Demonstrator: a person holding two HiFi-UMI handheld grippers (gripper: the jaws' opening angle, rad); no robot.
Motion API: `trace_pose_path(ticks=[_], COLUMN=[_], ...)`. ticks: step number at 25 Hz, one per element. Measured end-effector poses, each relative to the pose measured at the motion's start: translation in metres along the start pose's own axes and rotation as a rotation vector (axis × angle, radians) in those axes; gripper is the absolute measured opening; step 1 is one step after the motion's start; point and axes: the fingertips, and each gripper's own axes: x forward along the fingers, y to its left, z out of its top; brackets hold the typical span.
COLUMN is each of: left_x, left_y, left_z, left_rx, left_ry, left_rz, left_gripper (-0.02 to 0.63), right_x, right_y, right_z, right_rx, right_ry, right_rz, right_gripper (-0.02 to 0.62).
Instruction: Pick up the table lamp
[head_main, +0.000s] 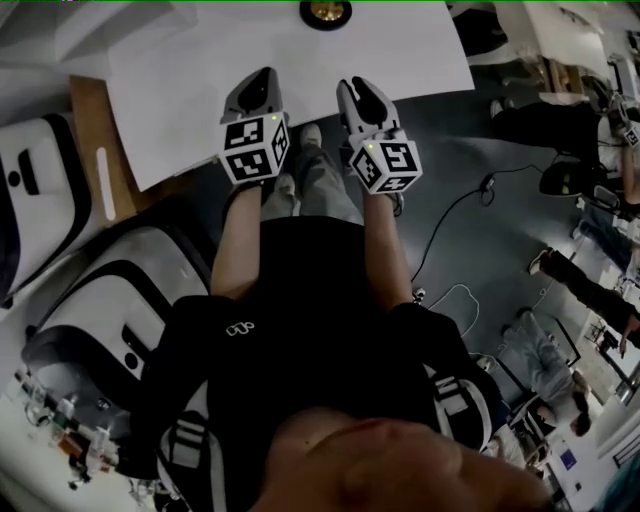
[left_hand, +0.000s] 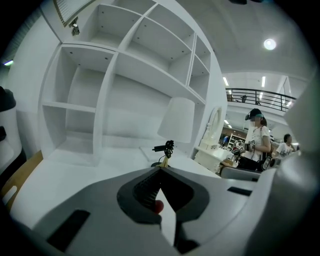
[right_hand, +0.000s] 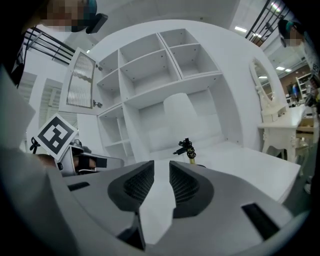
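The table lamp stands on the white table (head_main: 200, 80) in front of me. The head view shows only its round black base (head_main: 325, 12) at the top edge. In the left gripper view I see its white shade (left_hand: 177, 120) over a black joint (left_hand: 165, 147). The right gripper view shows the shade (right_hand: 179, 112) and the brass stem (right_hand: 191, 158). My left gripper (head_main: 262, 78) (left_hand: 160, 170) is short of the lamp, its pads meeting at the tips, nothing held. My right gripper (head_main: 352, 85) (right_hand: 161, 165) is beside it, open with a clear gap and nothing between the pads.
A white shelf unit (left_hand: 125, 75) rises behind the table. White machines (head_main: 90, 300) stand at my left and a cable (head_main: 450, 215) lies on the grey floor at right. A white dressing table with mirror (right_hand: 280, 120) and people (left_hand: 255, 142) are off to the right.
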Motion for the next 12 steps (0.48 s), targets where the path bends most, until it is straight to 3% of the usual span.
trace_pose_path(ticks=[8, 12], left_x=[0.038, 0.057], left_y=[0.021, 0.025], left_z=[0.003, 0.000], left_rx=[-0.008, -0.013], left_ry=[0.048, 0.067], left_rz=[0.072, 0.088], left_gripper=[0.006, 0.006], right_x=[0.056, 0.077], right_y=[-0.029, -0.044], right_z=[-0.003, -0.010], right_rx=[0.010, -0.034], right_ry=[0.040, 0.070], right_rz=[0.037, 0.036], right_gripper=[0.101, 0.101])
